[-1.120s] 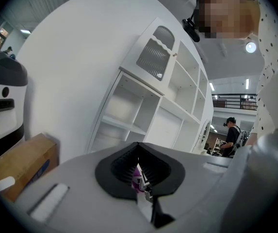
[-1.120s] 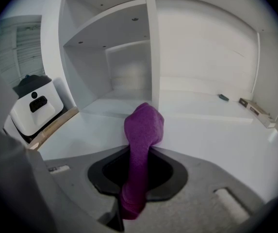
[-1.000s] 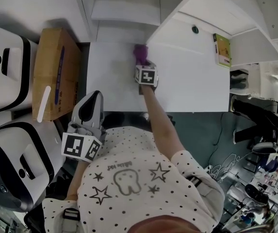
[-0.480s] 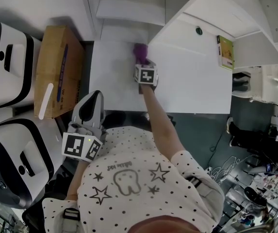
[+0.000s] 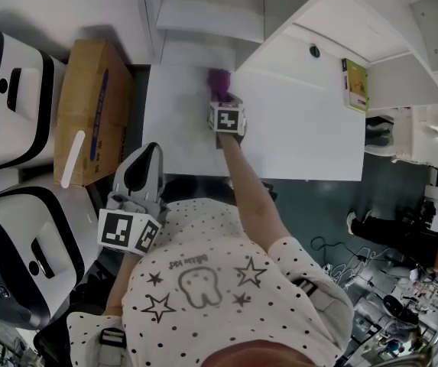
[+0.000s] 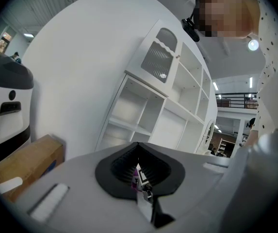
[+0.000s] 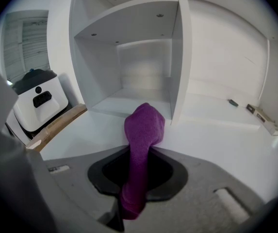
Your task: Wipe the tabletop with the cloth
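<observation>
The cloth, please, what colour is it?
The cloth is purple, best seen in the right gripper view.

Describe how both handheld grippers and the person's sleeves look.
Left gripper and right gripper: light grey bodies, black ribbed jaw linings, each carrying a white cube with black square markers. No cables show. The person wears a white short-sleeved shirt with black dots and stars.

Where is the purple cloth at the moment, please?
The purple cloth is clamped in the right gripper, pressed on the white table's far edge, left of centre in the head view, at the foot of the shelf divider.
</observation>
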Action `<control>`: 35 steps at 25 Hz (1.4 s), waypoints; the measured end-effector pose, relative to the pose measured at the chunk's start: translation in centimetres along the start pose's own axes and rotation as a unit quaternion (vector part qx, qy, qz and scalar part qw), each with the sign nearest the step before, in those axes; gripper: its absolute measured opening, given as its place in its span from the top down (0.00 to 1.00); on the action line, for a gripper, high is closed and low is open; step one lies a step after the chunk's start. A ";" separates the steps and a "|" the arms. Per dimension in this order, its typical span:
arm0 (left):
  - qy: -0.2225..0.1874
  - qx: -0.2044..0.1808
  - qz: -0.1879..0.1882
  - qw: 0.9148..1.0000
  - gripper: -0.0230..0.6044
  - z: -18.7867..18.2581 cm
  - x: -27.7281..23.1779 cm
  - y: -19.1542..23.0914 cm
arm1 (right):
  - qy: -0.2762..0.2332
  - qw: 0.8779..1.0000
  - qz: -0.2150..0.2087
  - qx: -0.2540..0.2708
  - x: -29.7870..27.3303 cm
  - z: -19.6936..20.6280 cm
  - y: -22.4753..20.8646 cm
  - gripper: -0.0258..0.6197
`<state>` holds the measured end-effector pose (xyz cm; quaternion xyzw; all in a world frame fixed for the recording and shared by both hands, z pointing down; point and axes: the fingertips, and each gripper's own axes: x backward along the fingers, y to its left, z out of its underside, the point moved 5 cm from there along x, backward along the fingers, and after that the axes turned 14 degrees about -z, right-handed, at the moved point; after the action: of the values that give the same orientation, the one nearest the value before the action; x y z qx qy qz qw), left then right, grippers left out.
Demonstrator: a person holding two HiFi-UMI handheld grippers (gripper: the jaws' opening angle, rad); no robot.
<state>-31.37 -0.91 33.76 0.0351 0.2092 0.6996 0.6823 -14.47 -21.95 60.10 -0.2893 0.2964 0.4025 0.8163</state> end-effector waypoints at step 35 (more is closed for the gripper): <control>-0.012 0.010 -0.037 0.999 0.97 -0.4 0.9 2.4 | 0.025 0.997 -0.043 0.052 -3.9 -2.0 6.6 0.86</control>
<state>-33.82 -0.13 33.98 0.0426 0.2089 0.6715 0.7097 -22.44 -21.89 60.03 -0.2688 0.3247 0.3437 0.8391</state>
